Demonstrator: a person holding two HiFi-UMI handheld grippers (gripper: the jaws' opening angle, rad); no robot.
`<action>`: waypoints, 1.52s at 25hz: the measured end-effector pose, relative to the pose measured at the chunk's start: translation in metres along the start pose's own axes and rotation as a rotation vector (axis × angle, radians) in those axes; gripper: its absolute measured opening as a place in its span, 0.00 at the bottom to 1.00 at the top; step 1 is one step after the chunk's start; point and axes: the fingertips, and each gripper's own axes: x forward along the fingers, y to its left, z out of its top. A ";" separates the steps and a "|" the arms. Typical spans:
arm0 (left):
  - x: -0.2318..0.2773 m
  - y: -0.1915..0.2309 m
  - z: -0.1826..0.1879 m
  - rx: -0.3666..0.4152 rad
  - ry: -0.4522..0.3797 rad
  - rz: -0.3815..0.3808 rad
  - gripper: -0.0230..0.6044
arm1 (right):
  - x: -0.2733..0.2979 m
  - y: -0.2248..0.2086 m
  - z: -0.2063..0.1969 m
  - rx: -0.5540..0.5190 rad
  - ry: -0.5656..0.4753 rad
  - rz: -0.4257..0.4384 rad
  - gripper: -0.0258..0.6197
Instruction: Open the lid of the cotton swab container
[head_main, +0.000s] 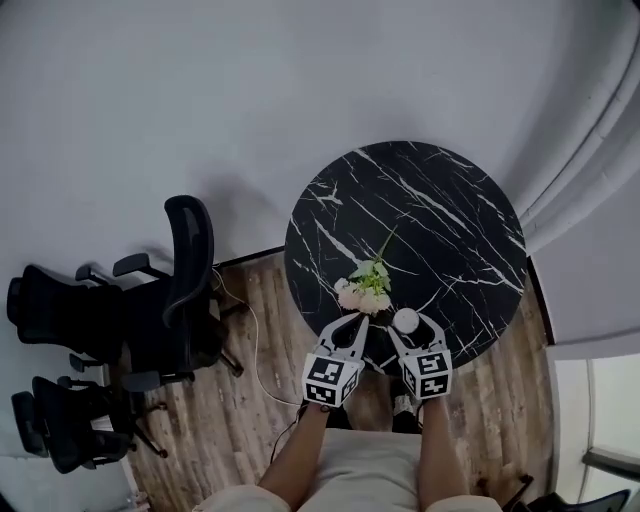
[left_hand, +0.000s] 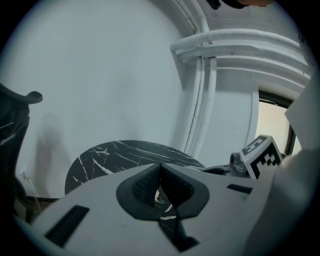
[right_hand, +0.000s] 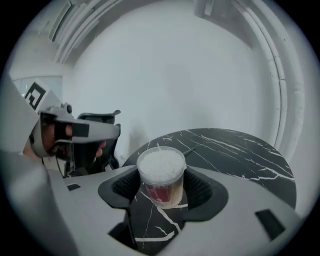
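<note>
The cotton swab container (right_hand: 161, 175) is a clear round tub packed with white swab tips, with a red label low on its side. My right gripper (right_hand: 162, 186) is shut on it, a pad pressing on either side. In the head view the container (head_main: 405, 320) sits between the right gripper's (head_main: 406, 326) fingers over the near edge of the round black marble table (head_main: 430, 210). My left gripper (head_main: 357, 320) is just to its left, shut with nothing in it. In the left gripper view, its (left_hand: 160, 169) pads meet over the table (left_hand: 125, 152).
A small bunch of pale flowers (head_main: 368, 285) lies on the table just beyond both grippers. Black office chairs (head_main: 180, 290) stand on the wood floor at the left, with a thin cable (head_main: 255, 340) trailing beside them. A white curtain (head_main: 590, 150) hangs at the right.
</note>
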 end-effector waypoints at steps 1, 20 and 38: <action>-0.004 -0.007 0.006 0.006 -0.023 0.003 0.07 | -0.006 -0.002 0.012 0.010 -0.020 0.025 0.50; -0.077 -0.115 0.044 0.137 -0.199 0.264 0.08 | -0.146 0.026 0.138 -0.115 -0.252 0.443 0.49; -0.055 -0.164 0.022 0.200 -0.091 0.239 0.49 | -0.181 0.063 0.109 -0.228 -0.169 0.682 0.49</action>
